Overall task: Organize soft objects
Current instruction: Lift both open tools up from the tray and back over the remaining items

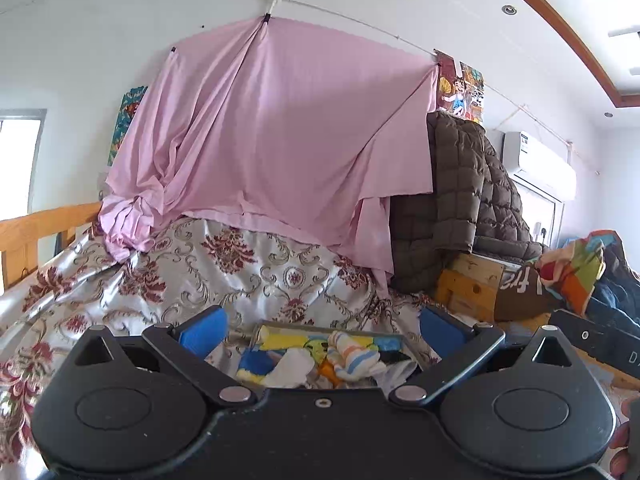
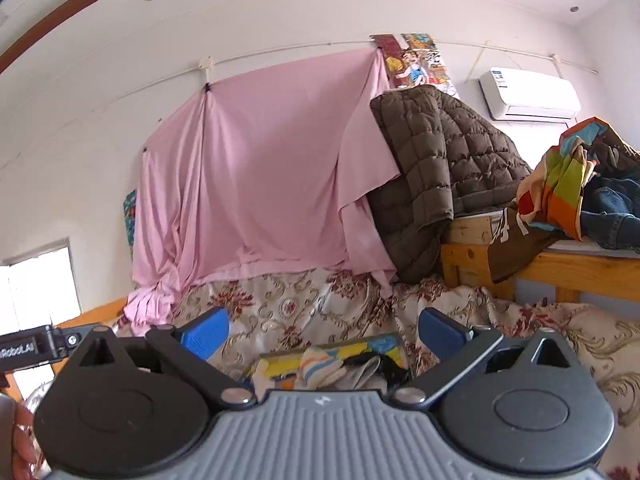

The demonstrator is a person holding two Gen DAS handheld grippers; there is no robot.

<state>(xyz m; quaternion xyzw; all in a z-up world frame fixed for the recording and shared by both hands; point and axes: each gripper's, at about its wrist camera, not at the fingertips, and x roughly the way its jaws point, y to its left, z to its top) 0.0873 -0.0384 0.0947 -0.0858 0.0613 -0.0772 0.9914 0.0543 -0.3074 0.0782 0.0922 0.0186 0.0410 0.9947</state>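
Both the left tool and right tool stand wide and hold nothing; a tray of socks lies just ahead of each, on the bed. A pink sheet hangs beyond.

The left gripper is built of black plastic with blue ribbed fingers and silver screws; the right gripper is given a grey ribbed body.

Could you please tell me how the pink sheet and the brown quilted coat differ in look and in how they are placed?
The pink sheet is smooth, thin and pinned up flat against the wall; the brown quilted coat is puffy, stitched in squares and slumped over a wooden frame. The sheet is far wider than the coat. Both hang down onto the flowered bedspread.
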